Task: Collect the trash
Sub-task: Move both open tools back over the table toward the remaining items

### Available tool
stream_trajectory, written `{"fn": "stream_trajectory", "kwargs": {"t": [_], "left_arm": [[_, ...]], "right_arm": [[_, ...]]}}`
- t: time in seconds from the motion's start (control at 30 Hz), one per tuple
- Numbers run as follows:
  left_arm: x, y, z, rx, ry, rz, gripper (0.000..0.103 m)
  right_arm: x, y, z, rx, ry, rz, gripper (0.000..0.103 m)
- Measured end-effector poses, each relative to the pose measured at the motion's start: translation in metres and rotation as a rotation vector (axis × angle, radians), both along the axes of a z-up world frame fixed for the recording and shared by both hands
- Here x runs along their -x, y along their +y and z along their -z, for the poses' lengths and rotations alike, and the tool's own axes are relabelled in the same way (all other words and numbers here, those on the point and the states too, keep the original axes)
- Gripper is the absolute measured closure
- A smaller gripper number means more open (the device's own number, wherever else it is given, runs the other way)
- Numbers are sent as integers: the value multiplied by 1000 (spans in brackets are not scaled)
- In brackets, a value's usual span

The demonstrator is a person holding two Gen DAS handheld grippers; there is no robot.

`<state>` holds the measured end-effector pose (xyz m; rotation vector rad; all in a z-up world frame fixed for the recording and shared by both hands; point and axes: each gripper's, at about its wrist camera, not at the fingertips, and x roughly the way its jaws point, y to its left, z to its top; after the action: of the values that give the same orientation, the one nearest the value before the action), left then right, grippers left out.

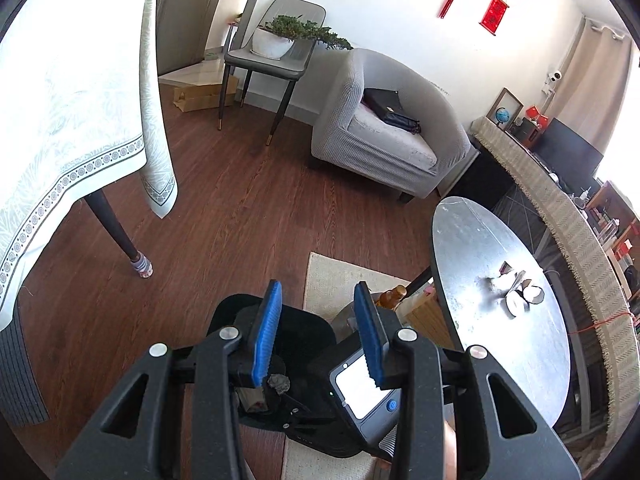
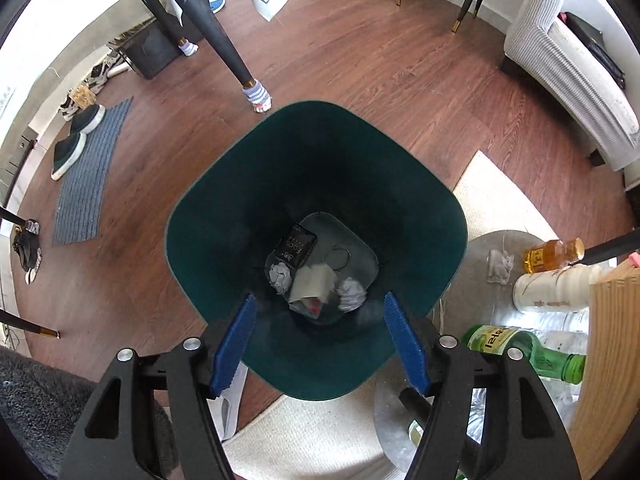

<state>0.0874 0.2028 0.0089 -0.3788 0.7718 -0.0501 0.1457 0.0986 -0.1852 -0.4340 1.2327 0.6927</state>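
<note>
In the right wrist view my right gripper (image 2: 320, 308) is open and empty, directly above a dark green trash bin (image 2: 224, 208). At the bin's bottom lie crumpled paper balls (image 2: 280, 276), a dark packet (image 2: 296, 246) and a flat paper scrap (image 2: 312, 282). In the left wrist view my left gripper (image 1: 318, 294) is open and empty, above the bin (image 1: 304, 320) and the other gripper's body (image 1: 364, 388). More trash (image 1: 516, 292), crumpled paper and torn wrappers, lies on the grey oval table (image 1: 480, 248) to the right.
Bottles stand on a low shelf right of the bin: a green one (image 2: 520, 350), a white one (image 2: 552, 290), an amber one (image 2: 554, 254). A grey armchair (image 1: 384, 128), a chair with a plant (image 1: 276, 40) and a cloth-covered table (image 1: 72, 112) surround the wooden floor.
</note>
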Motion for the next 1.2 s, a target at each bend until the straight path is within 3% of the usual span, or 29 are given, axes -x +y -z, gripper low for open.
{"fn": "stream_trajectory", "kwargs": {"t": [0.33, 0.53, 0.7, 1.13, 1.2], "left_arm": [[-3, -14, -17, 13, -73, 11, 64], [-5, -25, -25, -8, -111, 14, 62], [-7, -29, -32, 6, -149, 21, 59], [-26, -65, -22, 33, -135, 79, 48], [-29, -76, -20, 26, -140, 103, 48]], "right_arm": [[28, -4, -69, -127, -119, -66, 36], [38, -16, -101, -184, -144, -72, 36], [43, -36, -126, -221, -174, -63, 45], [43, -107, -158, -258, -242, 38, 50], [42, -117, -162, -286, -229, 50, 65]]}}
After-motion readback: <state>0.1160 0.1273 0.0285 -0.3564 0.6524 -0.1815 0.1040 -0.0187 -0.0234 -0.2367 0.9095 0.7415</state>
